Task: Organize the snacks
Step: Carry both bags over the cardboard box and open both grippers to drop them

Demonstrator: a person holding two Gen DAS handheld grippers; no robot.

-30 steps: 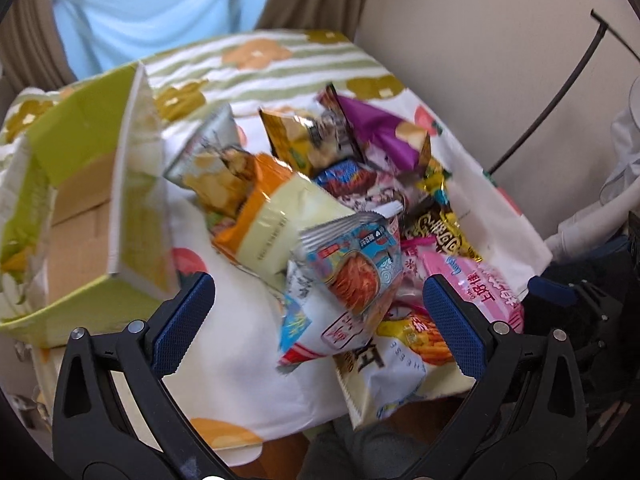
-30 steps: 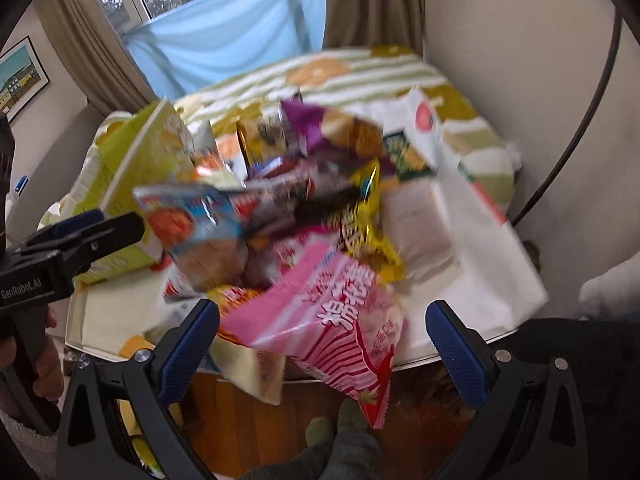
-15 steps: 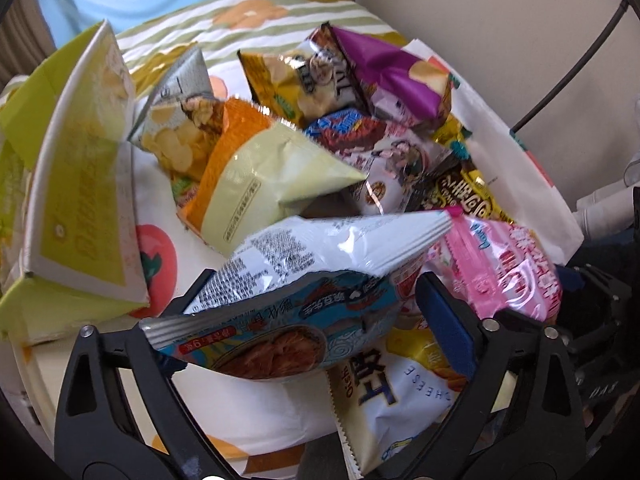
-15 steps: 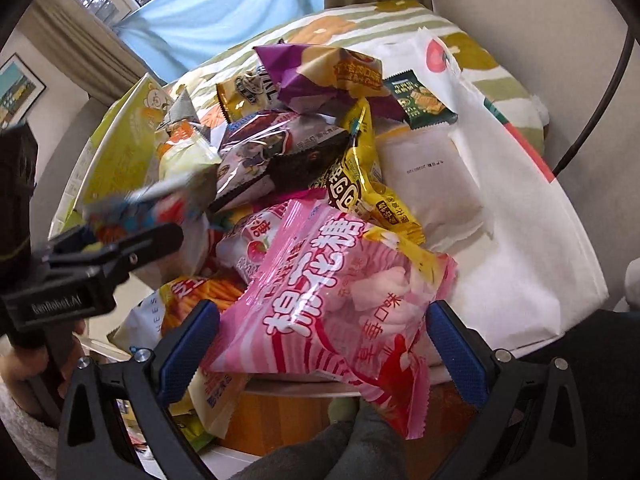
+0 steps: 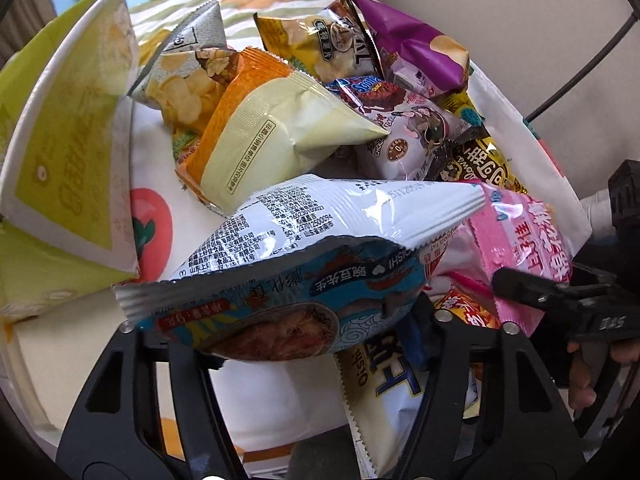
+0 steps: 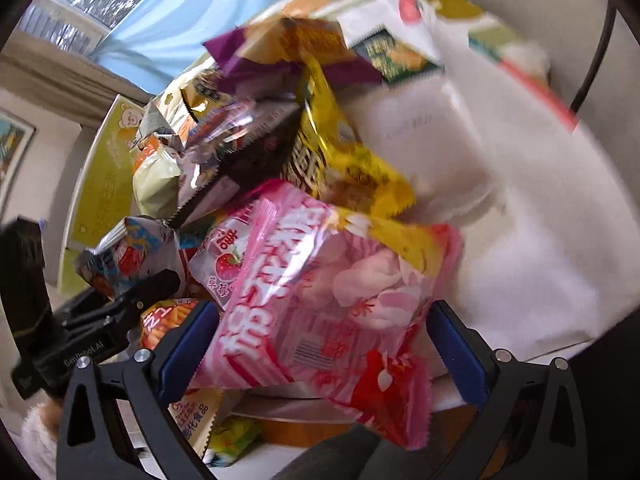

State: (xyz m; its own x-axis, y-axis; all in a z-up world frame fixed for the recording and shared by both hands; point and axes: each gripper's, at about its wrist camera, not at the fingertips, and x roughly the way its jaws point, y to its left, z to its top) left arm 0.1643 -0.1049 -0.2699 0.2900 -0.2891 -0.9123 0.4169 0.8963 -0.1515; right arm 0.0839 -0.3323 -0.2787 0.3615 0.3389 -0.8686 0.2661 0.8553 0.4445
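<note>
Covering the bench (image 5: 516,120) is a white cloth printed with fruit shapes and green stripes; a beige wall stands behind it at 1 o'clock and a blue curtain at 11 o'clock. Left wrist view: the left gripper (image 5: 288,320) has its jaws closing on a white-and-blue snack bag (image 5: 304,264), which lies crosswise between them at 6 o'clock and hides most of both fingers. An open yellow-green carton (image 5: 64,152) occupies 9 o'clock. A pile of snacks fills the centre: an orange-and-cream bag (image 5: 276,128) touching a chip bag (image 5: 188,80) at 11 o'clock, a purple bag (image 5: 408,48) at 1 o'clock, and a pink bag (image 5: 524,236) at 3 o'clock. The right gripper (image 5: 532,288) enters at 4 o'clock, one black finger lying against the pink bag, with a hand (image 5: 584,376) below it. Right wrist view (motion-blurred): the right gripper (image 6: 320,344) straddles the pink bag (image 6: 320,304), which sits between the blue pads (image 6: 456,344); the jaws stand wide, and whether the pads press on the bag cannot be told. A yellow bag (image 6: 344,148) lies just behind the pink bag at 12 o'clock. The left gripper (image 6: 120,312) appears at 8 o'clock with the white-and-blue snack bag (image 6: 128,252) in its jaws. The carton (image 6: 104,176) stands at 9 o'clock, beside the pile.
</note>
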